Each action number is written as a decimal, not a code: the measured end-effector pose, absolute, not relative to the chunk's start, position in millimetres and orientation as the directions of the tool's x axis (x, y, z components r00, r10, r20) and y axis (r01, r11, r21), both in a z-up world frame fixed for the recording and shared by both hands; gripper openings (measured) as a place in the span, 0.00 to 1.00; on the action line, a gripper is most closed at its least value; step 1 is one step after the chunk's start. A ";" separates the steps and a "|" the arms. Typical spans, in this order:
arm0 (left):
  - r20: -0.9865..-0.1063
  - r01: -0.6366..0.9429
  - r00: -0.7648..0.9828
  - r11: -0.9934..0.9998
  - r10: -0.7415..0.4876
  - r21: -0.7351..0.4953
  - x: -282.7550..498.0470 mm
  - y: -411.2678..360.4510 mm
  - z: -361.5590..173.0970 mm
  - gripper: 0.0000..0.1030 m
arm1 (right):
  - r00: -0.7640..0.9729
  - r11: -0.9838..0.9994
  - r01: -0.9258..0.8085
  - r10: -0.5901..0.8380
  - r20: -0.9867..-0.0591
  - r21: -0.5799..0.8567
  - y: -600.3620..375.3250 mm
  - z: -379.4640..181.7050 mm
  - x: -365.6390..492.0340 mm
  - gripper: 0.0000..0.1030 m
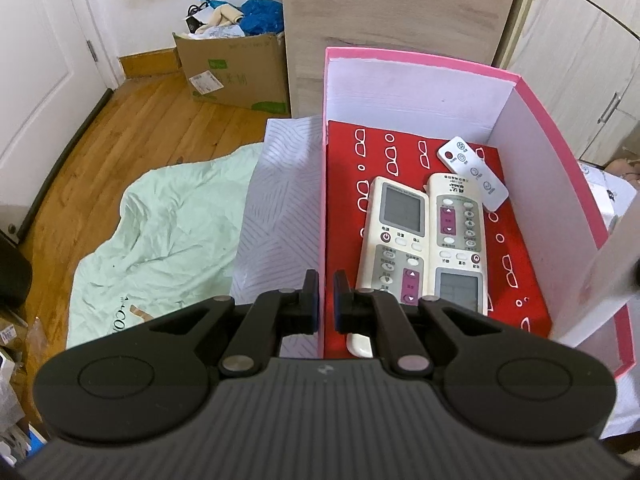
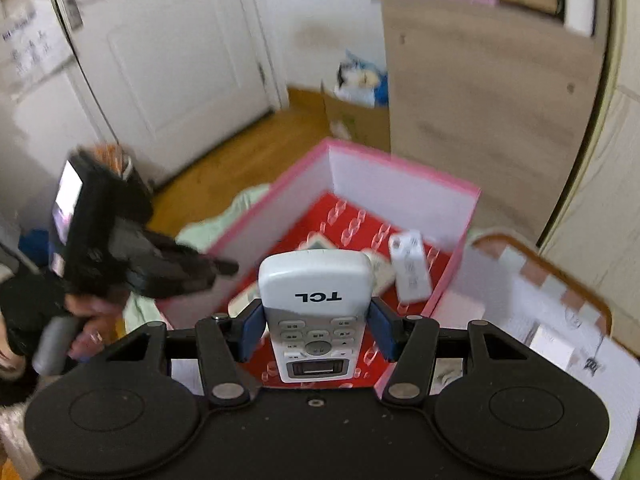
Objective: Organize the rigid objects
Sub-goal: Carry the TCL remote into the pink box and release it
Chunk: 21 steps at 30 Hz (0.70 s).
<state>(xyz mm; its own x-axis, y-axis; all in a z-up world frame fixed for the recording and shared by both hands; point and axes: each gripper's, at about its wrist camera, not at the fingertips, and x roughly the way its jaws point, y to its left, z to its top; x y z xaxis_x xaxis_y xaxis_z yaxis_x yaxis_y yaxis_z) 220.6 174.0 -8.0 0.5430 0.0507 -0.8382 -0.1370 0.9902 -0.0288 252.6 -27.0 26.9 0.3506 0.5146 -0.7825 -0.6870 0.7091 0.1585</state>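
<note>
A pink box (image 1: pixel 536 92) with white inner walls and a red patterned floor holds two cream air-conditioner remotes (image 1: pixel 394 240) (image 1: pixel 460 236) side by side and a small white remote (image 1: pixel 472 172) behind them. My left gripper (image 1: pixel 326 300) is shut on the box's left wall. My right gripper (image 2: pixel 316 328) is shut on a white TCL remote (image 2: pixel 314 304) and holds it above the near end of the box (image 2: pixel 400 172). The left gripper (image 2: pixel 224 268) shows blurred at the box's left wall in the right wrist view.
A pale green cloth (image 1: pixel 168 232) lies on the wooden floor left of the box. A cardboard box (image 1: pixel 232 68) full of clutter stands by a wooden cabinet (image 1: pixel 392 12). A brown-edged tray (image 2: pixel 560 300) lies right of the pink box.
</note>
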 end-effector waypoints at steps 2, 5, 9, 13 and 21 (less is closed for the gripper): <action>-0.839 -0.142 0.542 0.989 0.047 -0.036 220.9 174.9 -7.4 0.06 | 0.322 0.686 -0.712 0.512 -0.797 0.152 -17.7 19.5 253.2 0.59; -0.838 -0.138 0.544 0.990 0.051 -0.030 220.6 173.7 -7.6 0.06 | 0.299 0.679 -0.721 0.485 -0.821 0.139 -10.2 7.0 256.3 0.59; -0.838 -0.138 0.543 0.990 0.052 -0.029 220.7 173.2 -7.8 0.06 | 0.332 0.720 -0.690 0.401 -0.854 0.069 -4.2 -6.6 262.0 0.59; -0.837 -0.139 0.544 0.990 0.055 -0.026 220.9 173.0 -7.8 0.06 | 0.406 0.758 -0.652 0.310 -0.860 -0.035 3.3 -13.9 269.2 0.59; -0.837 -0.140 0.543 0.990 0.057 -0.023 221.7 173.5 -6.6 0.06 | 0.436 0.831 -0.555 0.265 -0.860 -0.025 7.4 -19.0 294.4 0.57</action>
<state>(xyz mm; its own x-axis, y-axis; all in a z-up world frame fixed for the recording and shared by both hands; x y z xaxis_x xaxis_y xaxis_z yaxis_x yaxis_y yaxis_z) 221.7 173.5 -6.6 0.5435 0.0570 -0.8375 -0.1397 0.9899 -0.0233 294.4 7.4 -19.0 0.4365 0.2654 -0.8597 -0.5550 0.8314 -0.0251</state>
